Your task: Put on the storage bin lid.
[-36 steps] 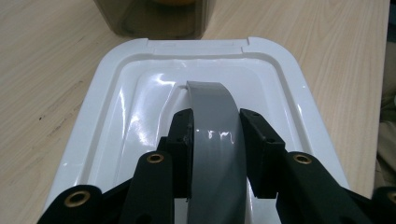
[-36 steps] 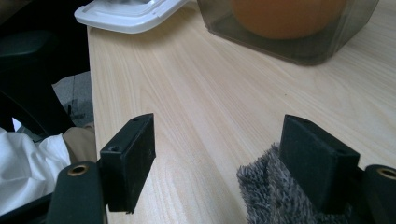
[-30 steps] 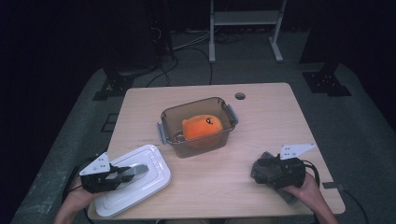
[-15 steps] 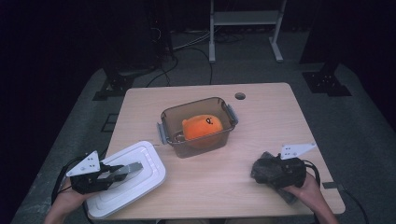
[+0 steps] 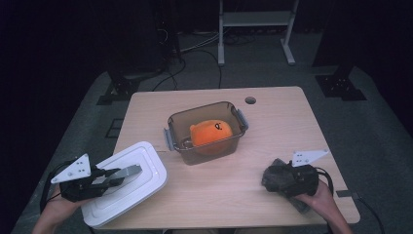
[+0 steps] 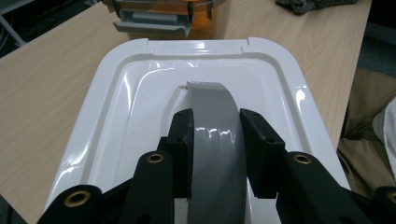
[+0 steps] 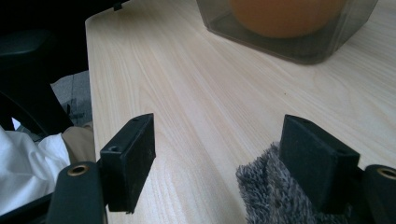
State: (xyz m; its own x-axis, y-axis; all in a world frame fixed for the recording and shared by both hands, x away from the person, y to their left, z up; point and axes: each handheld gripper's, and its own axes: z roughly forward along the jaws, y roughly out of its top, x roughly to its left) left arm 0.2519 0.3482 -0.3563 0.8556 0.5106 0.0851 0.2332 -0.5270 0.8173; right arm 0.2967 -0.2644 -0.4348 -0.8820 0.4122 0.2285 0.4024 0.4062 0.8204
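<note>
Raised off the tabletop (image 5: 234,195) since earlier: white rectangular plastic lid (image 5: 127,184), grey handle (image 6: 215,135) clamped by left tongs (image 5: 121,174). Smoky transparent plastic container (image 5: 207,146) holds orange plush toy (image 5: 210,133). Right tongs (image 7: 219,154) released, touching grey cloth (image 7: 275,196).

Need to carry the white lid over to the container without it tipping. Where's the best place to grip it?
Grip the grey handle arching along the middle of the white lid, coming from the lid's near end with a jaw on each side. The left gripper is shut on it that way. Being central, it should probably keep the flat lid level.

Black left gripper (image 5: 104,178), brass-ringed screws, grey three-cornered plate, trailing black cable
</note>
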